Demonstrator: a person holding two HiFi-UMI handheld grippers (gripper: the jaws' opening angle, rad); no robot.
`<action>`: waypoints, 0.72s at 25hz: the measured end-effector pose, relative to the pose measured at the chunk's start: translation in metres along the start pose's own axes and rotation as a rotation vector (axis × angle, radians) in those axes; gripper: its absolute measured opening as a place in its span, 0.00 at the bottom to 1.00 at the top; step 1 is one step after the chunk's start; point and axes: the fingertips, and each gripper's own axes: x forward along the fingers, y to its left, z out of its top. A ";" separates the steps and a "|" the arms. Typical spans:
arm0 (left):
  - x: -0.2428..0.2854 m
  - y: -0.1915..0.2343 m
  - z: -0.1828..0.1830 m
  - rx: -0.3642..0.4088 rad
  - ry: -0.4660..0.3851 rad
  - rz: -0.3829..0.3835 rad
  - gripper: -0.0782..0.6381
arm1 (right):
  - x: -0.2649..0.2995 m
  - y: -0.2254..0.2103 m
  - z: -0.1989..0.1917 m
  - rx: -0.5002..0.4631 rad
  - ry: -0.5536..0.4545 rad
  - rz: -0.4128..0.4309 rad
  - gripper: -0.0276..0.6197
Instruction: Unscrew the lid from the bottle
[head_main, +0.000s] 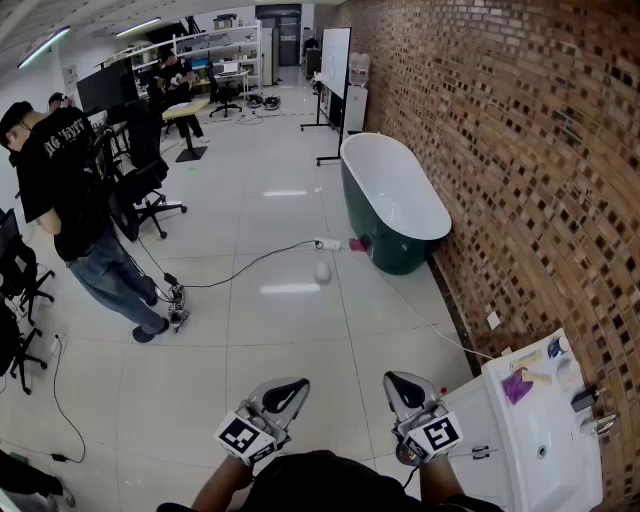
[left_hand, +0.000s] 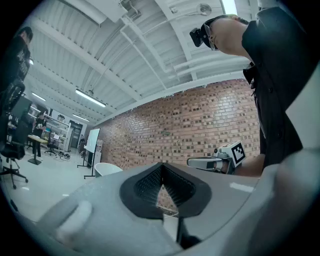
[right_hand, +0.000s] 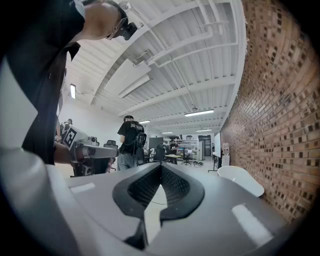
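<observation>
Both claws are held level and side by side, a little apart, above the tiled floor (head_main: 290, 330) just in front of the person holding them. The left claw (head_main: 283, 395) has its jaws pressed together with nothing between the pads, and the right claw (head_main: 405, 390) is the same, closed tight and empty; neither touches anything. The white basin worktop (head_main: 500, 440) stands just right of the right claw, against the brick wall (head_main: 520, 150). At its far end lie a purple cloth (head_main: 517, 386) and a small white-and-blue thing (head_main: 555, 348), too small to tell whether it is the bottle.
</observation>
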 end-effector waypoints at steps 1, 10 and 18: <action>0.003 -0.001 0.002 0.008 -0.004 -0.001 0.11 | -0.003 -0.005 0.001 -0.018 -0.001 -0.014 0.05; 0.058 -0.049 -0.004 0.035 0.023 -0.103 0.11 | -0.067 -0.041 0.010 -0.048 -0.030 -0.124 0.05; 0.130 -0.124 -0.018 0.019 0.019 -0.253 0.11 | -0.149 -0.072 0.021 -0.063 -0.005 -0.231 0.05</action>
